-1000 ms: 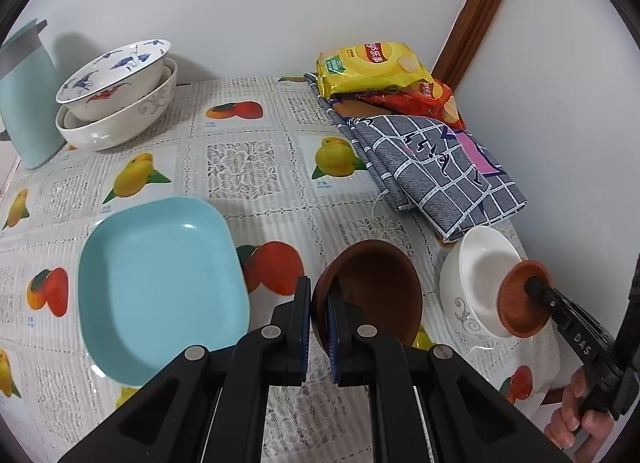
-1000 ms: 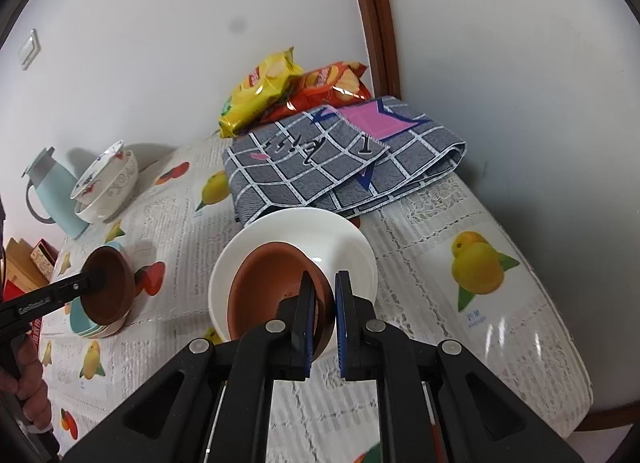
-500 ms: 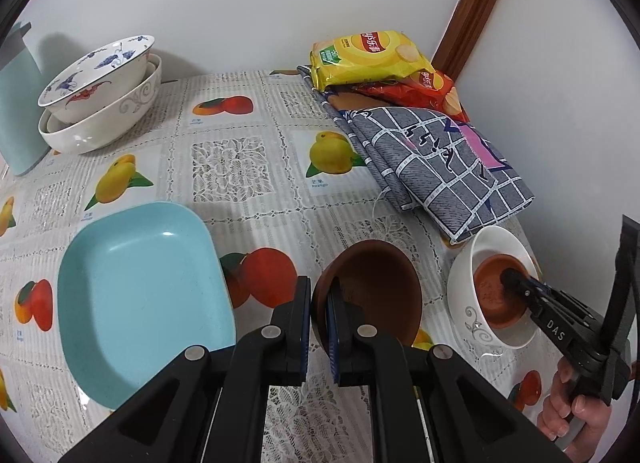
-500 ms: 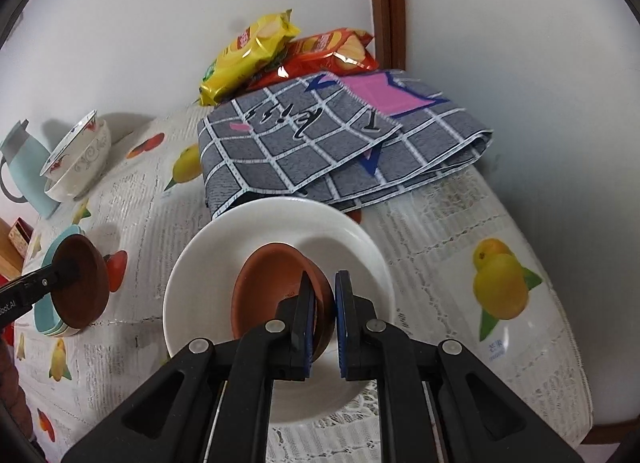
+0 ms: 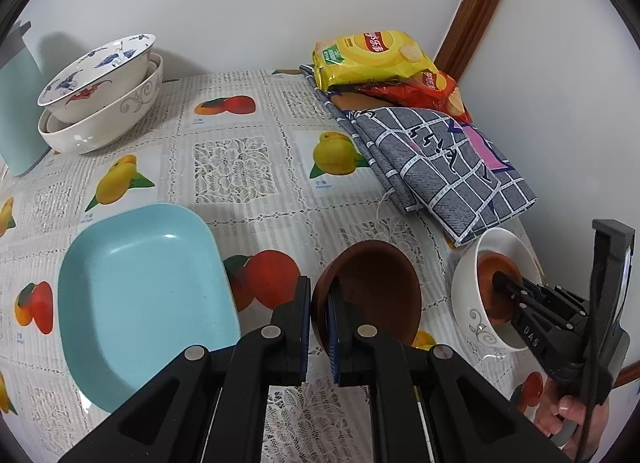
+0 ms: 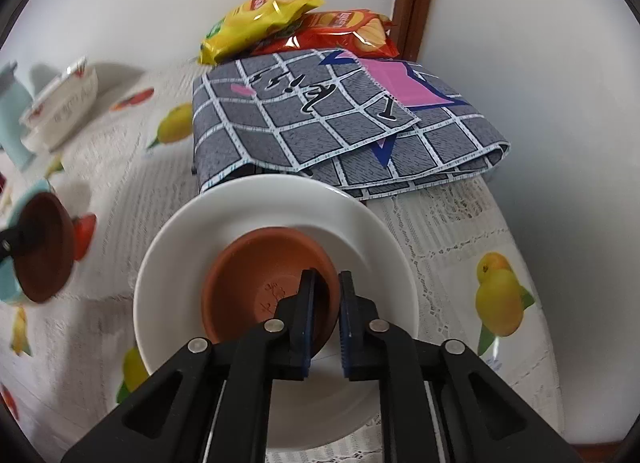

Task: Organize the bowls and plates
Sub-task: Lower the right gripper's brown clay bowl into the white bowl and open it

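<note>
**Terracotta bowl set in white bowl; dark bowl held aloft**

Right gripper [image 6: 325, 317]: its jaws have just been opening, with the rim of the terracotta bowl [image 6: 256, 283] between them. A gap now shows at the right pad, so the rim is no longer pinched. The terracotta bowl sits tilted inside the white bowl [image 6: 360, 231], which stands at the near right corner of the table [image 5: 240, 131], just in front of the folded checked cloth [image 6: 320, 123].

Left gripper [image 5: 319, 329]: clamped on the near rim of the dark brown bowl [image 5: 372, 287], which is held clear above the fruit-print tablecloth. To its left lies the light blue square plate [image 5: 140, 295].

Farther back, two snack bags, yellow [image 5: 368, 57] over red [image 5: 424, 91], rest on the far end of the cloth. At the far left, a blue-patterned bowl [image 5: 100, 75] is nested askew in a larger white bowl [image 5: 108, 123], beside a pale blue jug [image 5: 16, 111].
</note>
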`<state>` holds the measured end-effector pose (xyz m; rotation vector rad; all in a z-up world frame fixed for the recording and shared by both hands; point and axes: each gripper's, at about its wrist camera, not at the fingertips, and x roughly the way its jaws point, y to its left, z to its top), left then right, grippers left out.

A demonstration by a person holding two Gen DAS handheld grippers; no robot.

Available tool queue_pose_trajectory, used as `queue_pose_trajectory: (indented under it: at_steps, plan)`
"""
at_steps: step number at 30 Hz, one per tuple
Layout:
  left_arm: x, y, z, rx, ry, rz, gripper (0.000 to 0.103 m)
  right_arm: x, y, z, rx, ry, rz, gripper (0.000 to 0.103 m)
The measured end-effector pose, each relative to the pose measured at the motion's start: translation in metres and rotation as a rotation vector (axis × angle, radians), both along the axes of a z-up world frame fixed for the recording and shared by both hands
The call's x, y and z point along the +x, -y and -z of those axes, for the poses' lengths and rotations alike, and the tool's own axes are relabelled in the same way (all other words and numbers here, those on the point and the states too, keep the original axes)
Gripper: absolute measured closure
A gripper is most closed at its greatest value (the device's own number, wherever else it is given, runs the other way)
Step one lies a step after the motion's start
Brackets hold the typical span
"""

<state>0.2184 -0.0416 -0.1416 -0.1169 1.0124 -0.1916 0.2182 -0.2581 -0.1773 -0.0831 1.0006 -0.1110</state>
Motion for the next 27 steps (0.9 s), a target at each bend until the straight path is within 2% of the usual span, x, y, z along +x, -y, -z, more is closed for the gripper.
queue_pose_trajectory:
  at_steps: [9, 13, 18, 22, 27]
  plan:
    - [-0.002, -0.003, -0.002, -0.007, -0.006, -0.005, 0.095, 0.002, -0.003, 0.004, -0.055, -0.013, -0.002, 0.085]
    - [-0.006, -0.003, -0.003, -0.008, -0.004, -0.006, 0.095, 0.001, -0.009, 0.006, -0.085, -0.017, -0.022, 0.079]
    - [-0.008, -0.005, -0.006, -0.007, -0.004, -0.010, 0.095, 0.001, -0.008, 0.005, -0.060, -0.018, -0.020, 0.076]
    - [-0.012, -0.005, -0.010, -0.008, 0.003, -0.009, 0.095, -0.003, -0.008, -0.003, -0.036, 0.009, -0.016, 0.057]
    - [-0.017, -0.002, -0.017, -0.012, 0.010, -0.008, 0.095, -0.011, -0.003, -0.016, 0.019, 0.038, -0.008, 0.056]
